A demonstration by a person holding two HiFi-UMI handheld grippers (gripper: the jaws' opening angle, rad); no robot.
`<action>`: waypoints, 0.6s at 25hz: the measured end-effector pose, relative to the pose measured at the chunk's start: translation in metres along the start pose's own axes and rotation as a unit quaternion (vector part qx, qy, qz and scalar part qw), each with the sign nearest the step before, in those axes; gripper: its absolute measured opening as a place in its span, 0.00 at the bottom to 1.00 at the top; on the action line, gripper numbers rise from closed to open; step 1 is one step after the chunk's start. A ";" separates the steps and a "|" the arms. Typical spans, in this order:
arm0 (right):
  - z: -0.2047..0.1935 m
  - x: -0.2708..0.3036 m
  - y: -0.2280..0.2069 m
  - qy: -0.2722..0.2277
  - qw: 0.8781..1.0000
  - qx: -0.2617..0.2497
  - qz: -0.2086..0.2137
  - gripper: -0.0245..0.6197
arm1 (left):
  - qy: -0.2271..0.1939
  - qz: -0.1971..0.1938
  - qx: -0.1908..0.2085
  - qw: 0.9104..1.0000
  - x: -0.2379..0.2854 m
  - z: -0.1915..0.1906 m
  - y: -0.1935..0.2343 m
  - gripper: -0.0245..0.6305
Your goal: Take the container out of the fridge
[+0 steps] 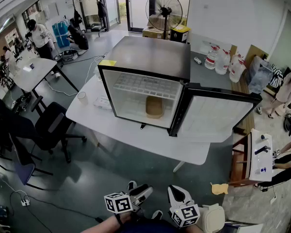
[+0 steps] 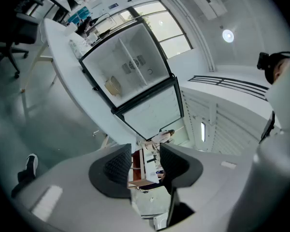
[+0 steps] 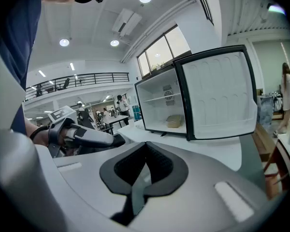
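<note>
Currently: the fridge (image 1: 150,57) stands on the white desk (image 1: 136,139). Its door (image 1: 216,115) is swung wide to the right, so the whole interior faces the person. The container (image 1: 154,107), a tan box, sits on the fridge floor under the white shelf rack (image 1: 145,86), right of centre, with nothing beside it. Access from the front looks unobstructed.

Left hand-held gripper (image 1: 140,193): jaws stand apart with nothing between them; only far-off room furniture shows through the gap. It is held low, close to the body and well apart from the desk. Judgement: the jaws stand open ready for the container, which looks wide enough to need most of that spread.

Right hand-held gripper (image 1: 177,194): jaws together, pads meeting, nothing caught in them. It is also low and well back from the desk. Judgement: with the door already open it has no job at hand, so it is carried closed.

Stage, as judged: approach only, the container untouched and in place. The next move needs the left jaws brought in level under the rack and clear of the door's edge.
</note>
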State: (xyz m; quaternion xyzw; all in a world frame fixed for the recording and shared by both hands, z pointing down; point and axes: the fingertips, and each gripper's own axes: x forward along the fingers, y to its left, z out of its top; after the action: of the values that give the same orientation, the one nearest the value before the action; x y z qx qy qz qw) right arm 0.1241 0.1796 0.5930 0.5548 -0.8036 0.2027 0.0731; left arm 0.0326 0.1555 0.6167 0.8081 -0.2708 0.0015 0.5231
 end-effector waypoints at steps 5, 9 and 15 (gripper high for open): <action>-0.004 -0.054 -0.003 -0.013 1.000 0.000 -0.013 0.05 | -0.014 0.009 0.056 0.998 -0.017 -0.027 -0.033 0.16; -0.001 -0.072 0.001 -0.022 0.999 -0.006 -0.027 0.05 | -0.025 0.003 0.116 0.993 -0.038 -0.030 -0.053 0.04; 0.006 -0.064 0.023 -0.033 0.999 0.004 -0.033 0.05 | -0.041 0.022 0.139 0.989 -0.071 -0.012 -0.035 0.04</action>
State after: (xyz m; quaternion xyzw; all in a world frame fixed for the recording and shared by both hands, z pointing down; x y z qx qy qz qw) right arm 0.1273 0.2392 0.5602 0.5880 -0.7856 0.1854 0.0512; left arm -0.0094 0.2073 0.5727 0.8662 -0.3067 0.0177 0.3941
